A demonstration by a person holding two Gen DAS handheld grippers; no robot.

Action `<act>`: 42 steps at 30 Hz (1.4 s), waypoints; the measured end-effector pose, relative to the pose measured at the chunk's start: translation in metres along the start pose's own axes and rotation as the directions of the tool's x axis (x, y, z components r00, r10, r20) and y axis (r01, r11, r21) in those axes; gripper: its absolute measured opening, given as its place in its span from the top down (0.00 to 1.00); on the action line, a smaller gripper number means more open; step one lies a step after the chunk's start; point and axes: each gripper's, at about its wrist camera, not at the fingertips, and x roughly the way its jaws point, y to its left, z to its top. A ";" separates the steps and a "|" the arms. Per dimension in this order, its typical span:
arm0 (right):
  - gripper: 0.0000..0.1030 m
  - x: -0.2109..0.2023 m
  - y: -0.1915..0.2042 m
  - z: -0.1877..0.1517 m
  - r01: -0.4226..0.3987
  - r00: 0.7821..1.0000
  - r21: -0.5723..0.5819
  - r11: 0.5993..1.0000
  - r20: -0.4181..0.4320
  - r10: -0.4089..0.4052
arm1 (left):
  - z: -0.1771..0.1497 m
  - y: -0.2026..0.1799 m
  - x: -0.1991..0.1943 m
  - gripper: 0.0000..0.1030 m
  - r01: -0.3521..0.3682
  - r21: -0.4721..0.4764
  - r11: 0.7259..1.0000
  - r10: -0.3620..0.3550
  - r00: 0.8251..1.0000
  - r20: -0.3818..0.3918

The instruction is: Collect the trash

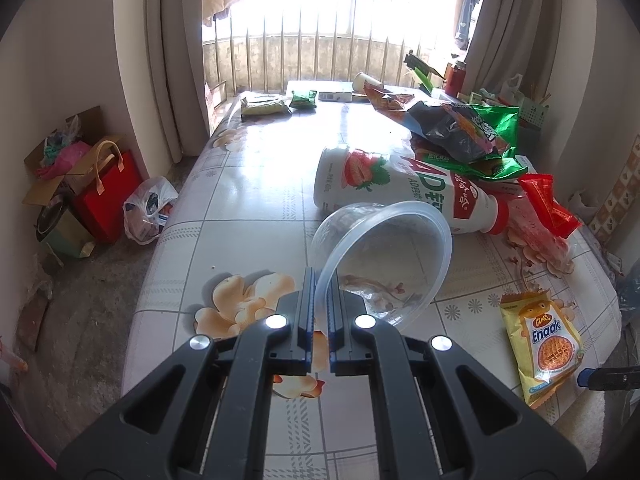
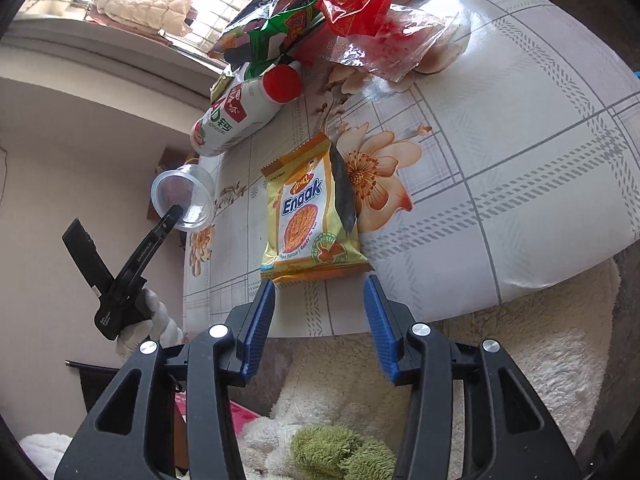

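Note:
My left gripper [image 1: 321, 280] is shut on the rim of a clear plastic bowl [image 1: 384, 260], which it holds tilted above the table; the bowl also shows in the right wrist view [image 2: 184, 200]. A white strawberry drink bottle [image 1: 404, 188] with a red cap lies on its side behind it, seen too in the right wrist view [image 2: 232, 120]. My right gripper [image 2: 320, 288] is open, just short of a yellow Enaak snack packet [image 2: 308, 216] near the table's edge; the packet shows in the left wrist view [image 1: 544, 344]. Red wrappers [image 2: 356, 4] and green and black snack bags [image 1: 468, 132] lie piled beyond.
The table [image 1: 248, 184] has a flowered tile-pattern cloth. More packets [image 1: 266, 105] and a paper cup [image 1: 362, 80] lie at its far end. On the floor to the left stand a red bag [image 1: 108, 196], a plastic bag [image 1: 148, 208] and boxes. A fluffy cushion [image 2: 520, 360] lies below the table edge.

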 end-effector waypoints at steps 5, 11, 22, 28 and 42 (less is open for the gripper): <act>0.56 0.009 -0.016 0.008 -0.094 0.996 0.135 0.986 0.004 0.095 | -0.001 0.001 0.000 0.96 0.001 0.000 1.000 -0.001 1.000 -0.004; 0.56 0.013 -0.028 0.021 -0.155 0.988 0.266 0.952 0.037 0.150 | -0.001 0.004 0.001 0.96 0.001 -0.006 1.000 -0.001 1.000 -0.008; 0.87 0.023 -0.026 0.043 -0.081 0.995 0.279 0.957 0.076 0.062 | -0.004 0.005 0.004 0.96 0.008 -0.009 1.000 -0.008 1.000 -0.018; 0.91 0.015 -0.012 0.045 -0.069 0.992 0.196 0.978 0.118 0.047 | -0.004 0.004 0.002 0.96 0.007 -0.005 1.000 -0.007 1.000 -0.009; 0.91 -0.072 -0.011 0.037 -0.104 0.946 0.101 0.989 0.316 0.068 | 0.021 -0.039 -0.040 0.96 0.059 0.081 0.995 -0.065 0.995 0.073</act>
